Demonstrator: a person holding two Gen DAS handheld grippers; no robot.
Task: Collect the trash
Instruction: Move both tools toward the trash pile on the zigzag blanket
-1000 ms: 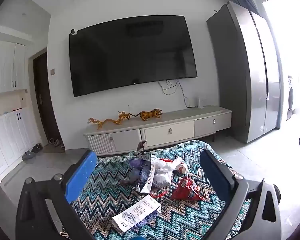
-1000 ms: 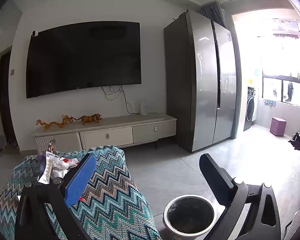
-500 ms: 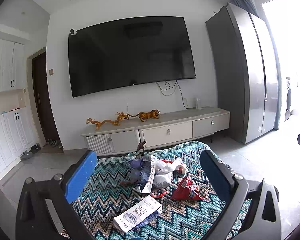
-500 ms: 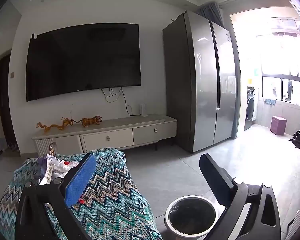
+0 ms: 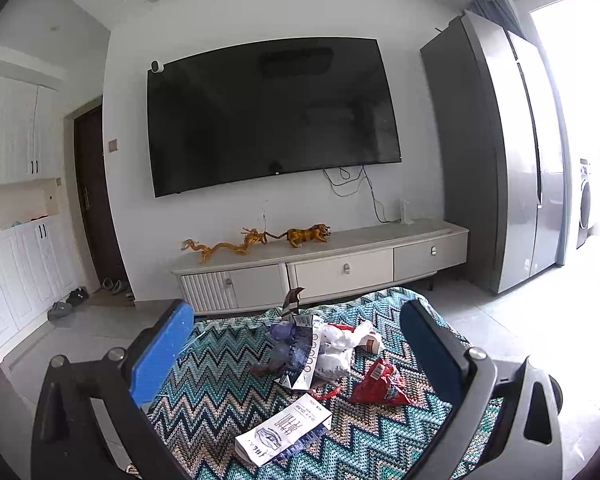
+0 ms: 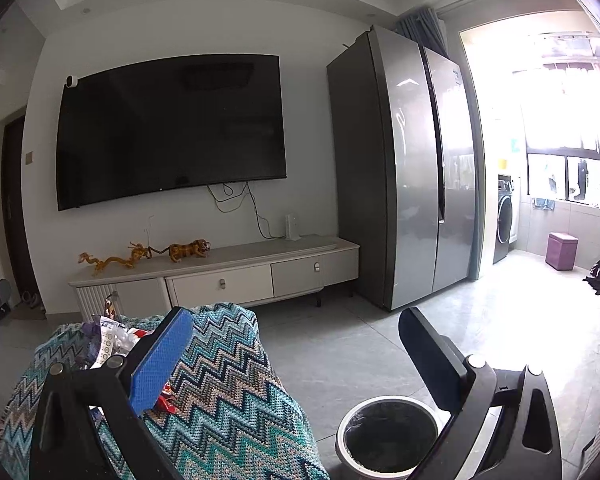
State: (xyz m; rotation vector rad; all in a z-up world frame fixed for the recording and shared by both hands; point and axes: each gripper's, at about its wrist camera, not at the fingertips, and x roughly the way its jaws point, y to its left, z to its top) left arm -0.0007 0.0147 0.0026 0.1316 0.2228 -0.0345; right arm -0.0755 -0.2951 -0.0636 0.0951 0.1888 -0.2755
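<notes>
Trash lies on a table under a zigzag-patterned cloth [image 5: 220, 384]. In the left wrist view I see a pile of crumpled white and dark wrappers [image 5: 316, 348], a red snack wrapper [image 5: 380, 384] and a flat white printed packet [image 5: 284, 432]. My left gripper [image 5: 296, 344] is open and empty, held above and short of the pile. My right gripper [image 6: 296, 356] is open and empty, to the right of the table, above a round white bin with a black liner [image 6: 388, 436] on the floor. The pile shows at the left in the right wrist view [image 6: 108, 340].
A white TV cabinet [image 5: 320, 272] with animal figures stands under a wall TV [image 5: 272, 116]. A tall grey fridge [image 6: 404, 168] stands to the right. Grey floor tiles [image 6: 340, 356] lie between table and cabinet. A purple stool [image 6: 562, 250] is far right.
Both views have drifted slightly; the scene sits a little lower in the frames. Both grippers stay open and empty. The trash has not moved.
</notes>
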